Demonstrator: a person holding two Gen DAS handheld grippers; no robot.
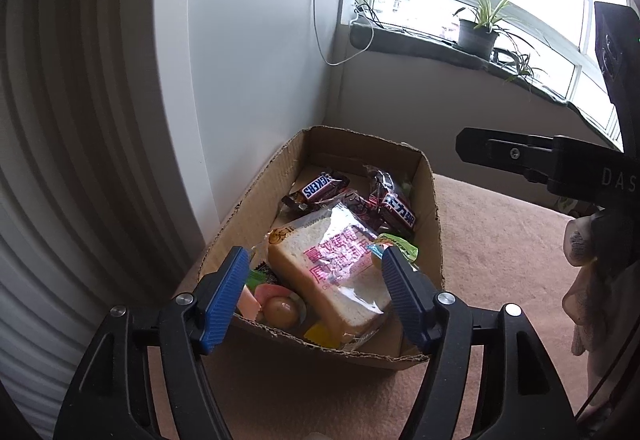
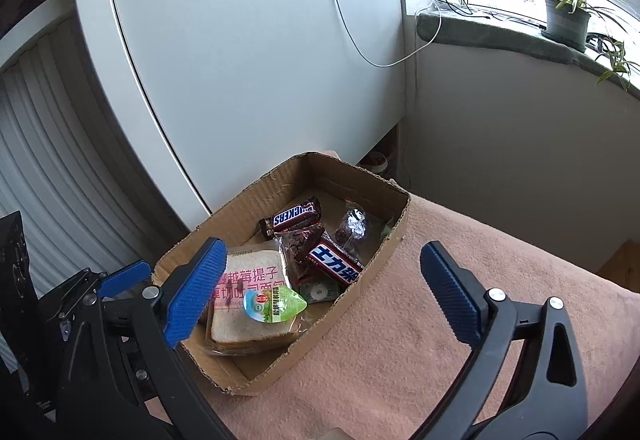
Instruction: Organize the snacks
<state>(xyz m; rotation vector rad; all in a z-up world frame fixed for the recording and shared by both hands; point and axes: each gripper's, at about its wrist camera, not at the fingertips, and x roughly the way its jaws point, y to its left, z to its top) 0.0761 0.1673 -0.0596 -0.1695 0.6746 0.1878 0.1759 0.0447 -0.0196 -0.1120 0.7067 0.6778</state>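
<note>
A cardboard box (image 1: 436, 224) (image 2: 344, 316) stands on a pink cloth and holds snacks. Inside lie two Snickers bars (image 1: 324, 187) (image 2: 296, 217), a wrapped loaf of sliced bread (image 1: 332, 280) (image 2: 240, 332), and a green jelly cup (image 1: 396, 246) (image 2: 276, 304) resting on the bread. More jelly cups (image 1: 280, 310) sit at the box's near left corner. My left gripper (image 1: 314, 296) hovers open over the near end of the box, its blue pads either side of the bread without touching it. My right gripper (image 2: 324, 294) is wide open above the box's near right wall, holding nothing.
The pink cloth (image 2: 460, 240) stretches to the right of the box. A white cabinet (image 2: 248, 59) rises just behind and left of it. A potted plant (image 1: 478, 31) stands on the windowsill, and a white cable (image 2: 360, 47) hangs down the cabinet. A hand (image 1: 576, 248) shows at the right edge.
</note>
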